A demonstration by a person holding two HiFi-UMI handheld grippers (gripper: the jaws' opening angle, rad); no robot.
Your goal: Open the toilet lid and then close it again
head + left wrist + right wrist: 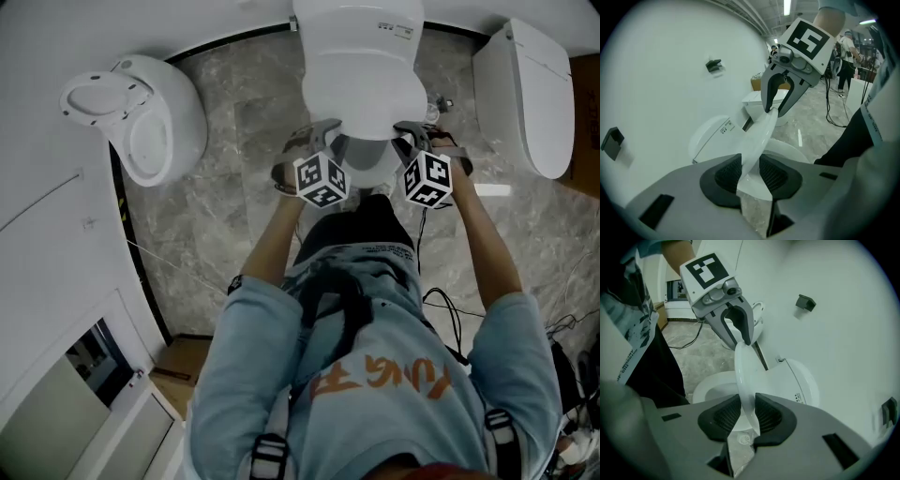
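- Head view: toilet lid (361, 75) hides most of the bowl (364, 173).
- Tips of left gripper (314, 141) & right gripper (417, 141) hidden there by their cubes & the lid.
- Label (398, 30): print too tiny to read.
- Ppl far back (843, 47): small, blurry.

Both arms, left arm (272, 253) and right arm (487, 244), reach forward and down. The left gripper (751, 174) and right gripper (743, 416) face each other, jaws of each clamped on the toilet lid (745, 376) edge.
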